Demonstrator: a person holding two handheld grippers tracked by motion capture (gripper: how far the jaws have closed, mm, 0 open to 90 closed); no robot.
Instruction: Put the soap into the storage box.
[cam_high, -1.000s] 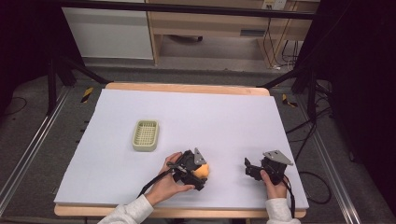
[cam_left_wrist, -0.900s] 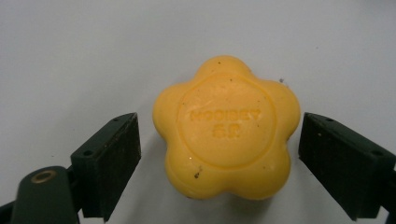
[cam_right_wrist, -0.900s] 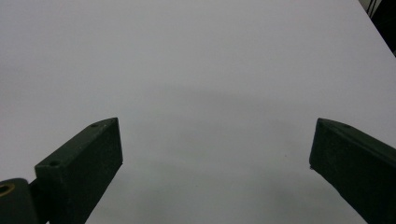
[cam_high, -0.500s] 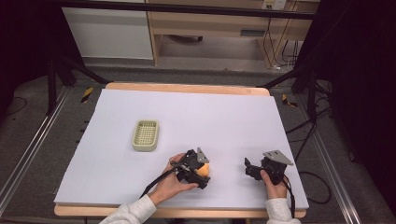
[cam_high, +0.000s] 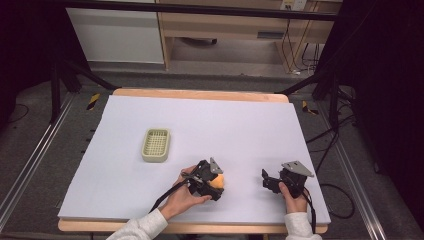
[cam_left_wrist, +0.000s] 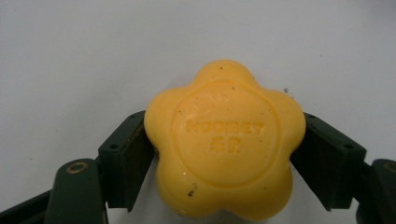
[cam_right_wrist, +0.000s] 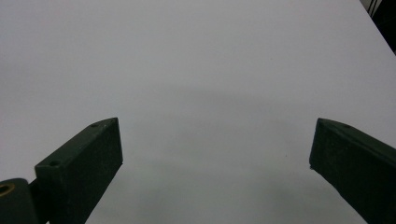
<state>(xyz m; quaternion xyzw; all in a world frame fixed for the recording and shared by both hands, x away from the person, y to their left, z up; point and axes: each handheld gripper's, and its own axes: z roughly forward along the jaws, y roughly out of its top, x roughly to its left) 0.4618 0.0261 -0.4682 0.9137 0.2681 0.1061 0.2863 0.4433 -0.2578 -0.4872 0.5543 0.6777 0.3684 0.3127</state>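
Soap (cam_left_wrist: 224, 140), yellow and flower-shaped, clamped between the two black jaws of the left gripper (cam_left_wrist: 224, 154); jaws just closed in on it, pads pressed flat against its lobes on either side; round stamped seal with raised lettering facing the left gripper view; a few dark specks on its surface; resting on the white table surface (cam_left_wrist: 93, 51), which stretches bare beyond it.

Seen from the high view: left gripper (cam_high: 214, 181) near the table's front edge, held by the left hand (cam_high: 186, 196), pale sleeve (cam_high: 137, 229) entering from below; black cable trailing back from it toward the sleeve; soap (cam_high: 218, 181) showing as an orange-yellow spot at the gripper's tip; grey three-cornered plate on top of the gripper.

Off to that gripper's right, well apart: right gripper (cam_high: 267, 181), held by the right hand (cam_high: 292, 195), low over the table, jaws pointing toward the left gripper; in the right gripper view, right gripper (cam_right_wrist: 215, 154) with jaws spread wide, nothing between them, plain white table surface ahead.

Farther from the left gripper, ahead and to its left: small pale-green basket (cam_high: 156, 145) with a slotted bottom, standing on the table, apart from both grippers.

Beyond the table's far wooden edge (cam_high: 200, 94): dark floor, black frame legs, light wooden furniture, loose cables at the right.
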